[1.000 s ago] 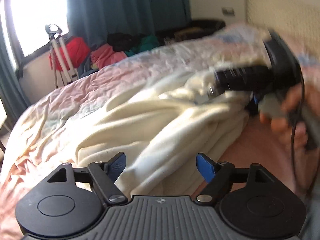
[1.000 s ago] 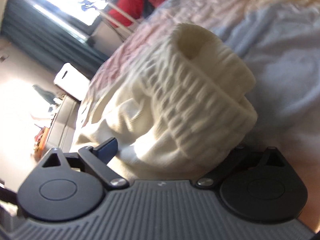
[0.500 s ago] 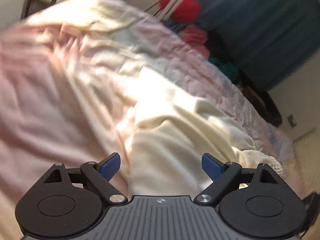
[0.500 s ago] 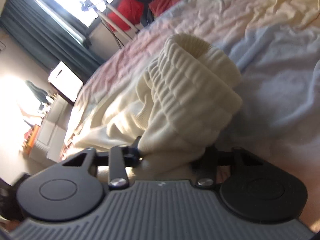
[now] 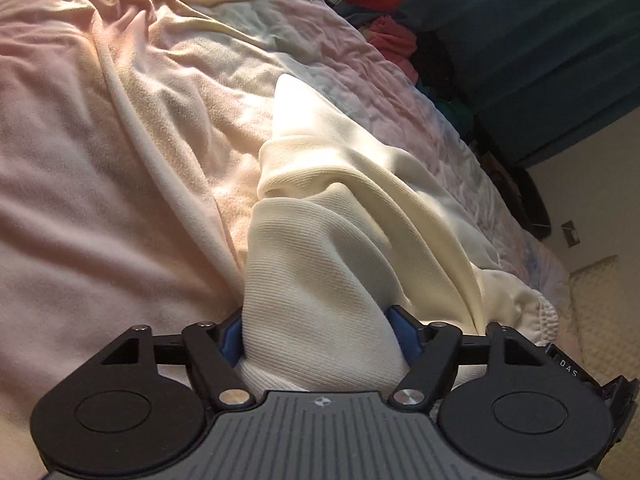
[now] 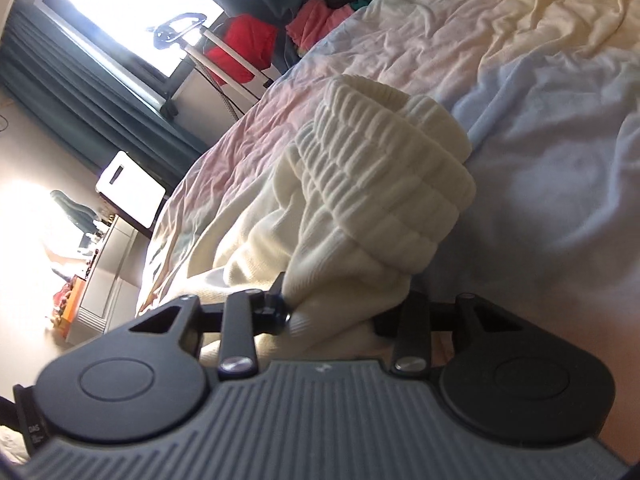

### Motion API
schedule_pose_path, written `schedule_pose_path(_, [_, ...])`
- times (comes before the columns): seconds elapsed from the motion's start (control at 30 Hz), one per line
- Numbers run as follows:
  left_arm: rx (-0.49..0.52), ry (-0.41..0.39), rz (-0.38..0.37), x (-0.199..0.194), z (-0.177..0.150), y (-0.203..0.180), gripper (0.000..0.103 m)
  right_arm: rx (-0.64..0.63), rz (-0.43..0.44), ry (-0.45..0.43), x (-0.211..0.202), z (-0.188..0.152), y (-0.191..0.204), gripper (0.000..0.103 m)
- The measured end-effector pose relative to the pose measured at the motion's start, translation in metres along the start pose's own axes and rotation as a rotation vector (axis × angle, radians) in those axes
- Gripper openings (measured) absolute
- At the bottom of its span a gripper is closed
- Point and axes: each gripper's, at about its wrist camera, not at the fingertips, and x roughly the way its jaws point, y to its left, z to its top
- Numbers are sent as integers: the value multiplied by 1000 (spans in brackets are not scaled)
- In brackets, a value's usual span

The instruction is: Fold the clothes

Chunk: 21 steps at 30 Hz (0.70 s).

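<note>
A rumpled pastel pink, yellow and blue bedspread [image 5: 120, 168] covers the bed; teal curtains [image 6: 92, 92] hang beside a bright window [image 6: 128, 12], with a heap of red and pink clothes [image 6: 280, 28] at the far edge of the bed. The cream knitted garment [image 5: 344, 216] lies bunched on the bedspread. The left gripper [image 5: 316, 336] has its jaws clamped on a smooth fold of the garment. The right gripper [image 6: 336, 312] has its jaws clamped on fabric just below the garment's thick ribbed band [image 6: 384, 176], which stands raised above the bedspread.
</note>
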Motion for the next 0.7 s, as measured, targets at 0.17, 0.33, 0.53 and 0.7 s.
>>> schedule_pose_path(0.17, [7,-67,-42,-13,2,-3,52,-16,0,-25,-8,0,9,41])
schedule_pose_path(0.33, [39,-115,-100,-35,12,-17,47,-21,29,-82,-35,13,30,39])
schedule_pose_path(0.53, [87,-99,-99,-33,45,-102,42,11,38,-139,-84,62,45,38])
schedule_pose_path(0.7, [159,-56,-161,4,67,-214,42,47,11,-236,-130,132,9,38])
